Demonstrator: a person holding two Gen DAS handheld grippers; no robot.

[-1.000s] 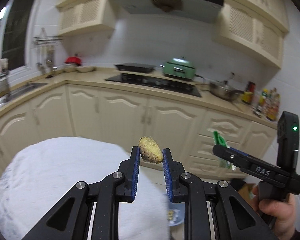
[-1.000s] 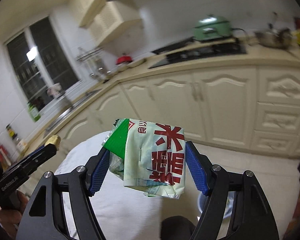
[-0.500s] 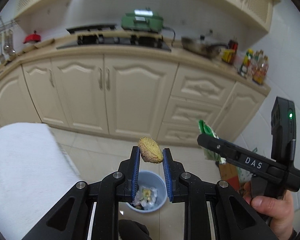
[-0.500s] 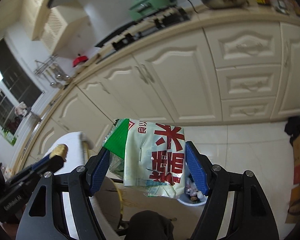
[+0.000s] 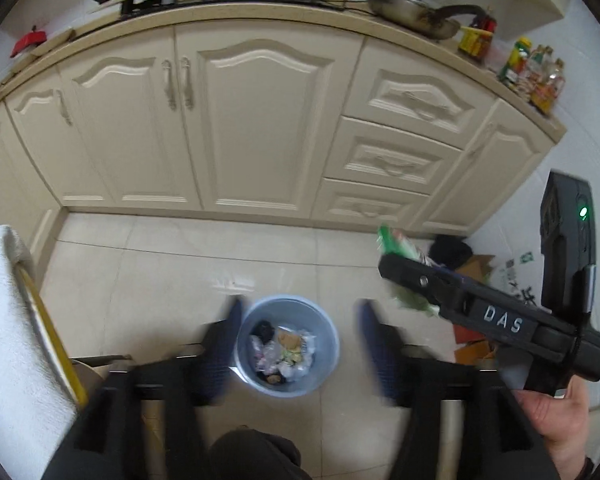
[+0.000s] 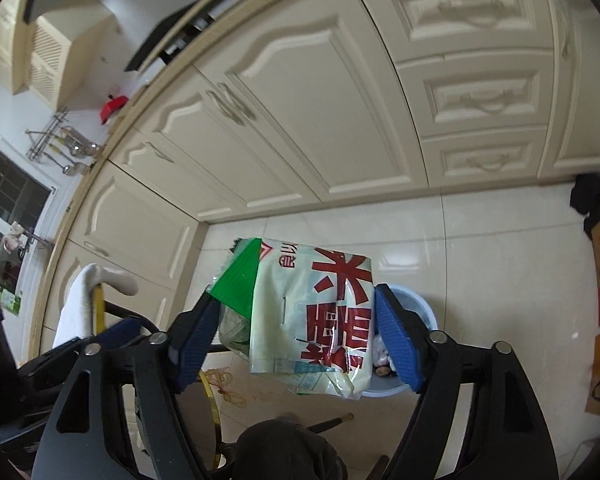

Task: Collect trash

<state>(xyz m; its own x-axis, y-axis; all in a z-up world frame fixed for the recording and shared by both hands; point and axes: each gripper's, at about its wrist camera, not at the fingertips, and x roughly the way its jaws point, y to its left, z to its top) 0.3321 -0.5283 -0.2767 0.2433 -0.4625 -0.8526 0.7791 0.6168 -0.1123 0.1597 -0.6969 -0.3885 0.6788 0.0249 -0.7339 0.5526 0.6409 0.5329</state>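
Gaping left gripper (image 5: 298, 346) hangs over blue bin (image 5: 327, 364), lower center; right gripper (image 6: 300, 342) clamps snack bag (image 6: 312, 312).

The bin (image 5: 287, 349) stands on the floor (image 5: 172, 280) before the cabinets (image 5: 260, 120); cardboard (image 5: 474, 344) lies at its 3 o'clock.

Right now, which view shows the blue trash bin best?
The left wrist view: the blue trash bin sits whole, its open top and contents visible. In the right wrist view, the snack bag covers most of it.
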